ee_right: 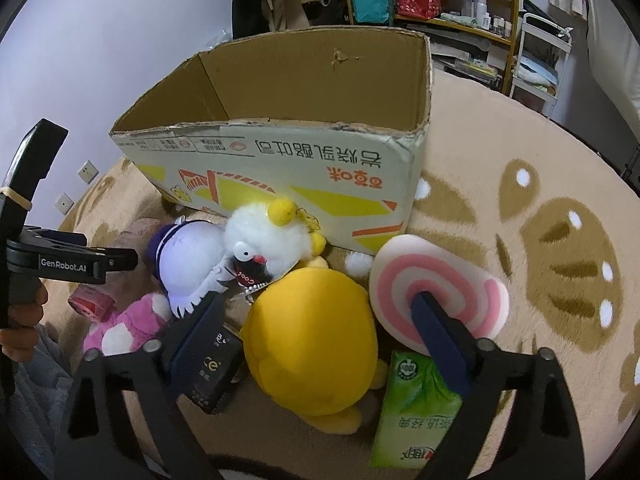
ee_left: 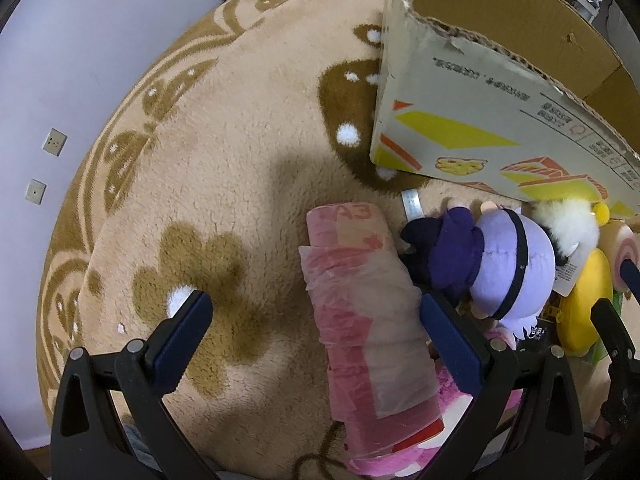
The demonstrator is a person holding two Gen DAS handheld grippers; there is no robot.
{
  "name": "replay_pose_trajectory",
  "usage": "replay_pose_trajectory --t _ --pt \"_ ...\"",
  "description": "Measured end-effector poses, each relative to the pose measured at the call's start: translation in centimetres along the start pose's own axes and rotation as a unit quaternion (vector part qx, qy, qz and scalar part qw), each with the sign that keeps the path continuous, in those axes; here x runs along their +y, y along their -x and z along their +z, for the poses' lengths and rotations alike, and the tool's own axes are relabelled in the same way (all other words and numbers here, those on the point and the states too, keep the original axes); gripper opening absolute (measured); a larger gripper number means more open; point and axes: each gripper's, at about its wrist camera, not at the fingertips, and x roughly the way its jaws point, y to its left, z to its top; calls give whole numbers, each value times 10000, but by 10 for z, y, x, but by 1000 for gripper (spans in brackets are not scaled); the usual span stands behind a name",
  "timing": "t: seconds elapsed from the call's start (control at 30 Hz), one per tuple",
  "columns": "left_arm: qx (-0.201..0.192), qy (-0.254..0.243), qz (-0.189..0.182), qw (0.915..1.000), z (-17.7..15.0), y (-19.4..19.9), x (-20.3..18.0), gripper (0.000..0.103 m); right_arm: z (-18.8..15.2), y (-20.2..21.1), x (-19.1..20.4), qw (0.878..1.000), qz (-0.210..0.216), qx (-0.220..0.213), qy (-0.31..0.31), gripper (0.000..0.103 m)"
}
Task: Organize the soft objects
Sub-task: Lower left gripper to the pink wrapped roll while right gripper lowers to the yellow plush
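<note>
Beige patterned rug (ee_left: 240,152), carrying an open cardboard box (ee_right: 280,168). Before the box, a heap: yellow plush (ee_right: 312,344) between the spread right claw (ee_right: 316,312); pink plastic-wrapped roll (ee_left: 368,320) between the spread left claw (ee_left: 316,320); purple doll (ee_left: 508,268); pink-swirl cushion (ee_right: 436,276).

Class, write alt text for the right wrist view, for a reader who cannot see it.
The open right gripper straddles a yellow plush on a tan rug, in a pile with a white plush, a purple plush and a pink swirl cushion. Behind stands an open cardboard box.
</note>
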Motion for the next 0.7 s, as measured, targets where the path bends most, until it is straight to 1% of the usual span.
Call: replay_pose_trajectory --t 0.27,0.37,0.43,0.53,0.7 --pt "118 -115 -64 9998 -4 -4 -7 102 -4 2 4 10000 12 24 18 93" --pt "160 -110 -62 9998 -4 -5 -8 102 -5 2 3 10000 0 53 19 90" --pt "177 -89 -77 9998 -4 -7 -7 100 -5 2 2 10000 5 67 0 89" --pt "199 -71 -126 9997 -5 -7 -6 98 -6 1 2 9999 -14 102 -8 89" --pt "272 -35 -244 9993 -6 -13 -3 88 -7 -3 2 9998 -82 205 19 89"
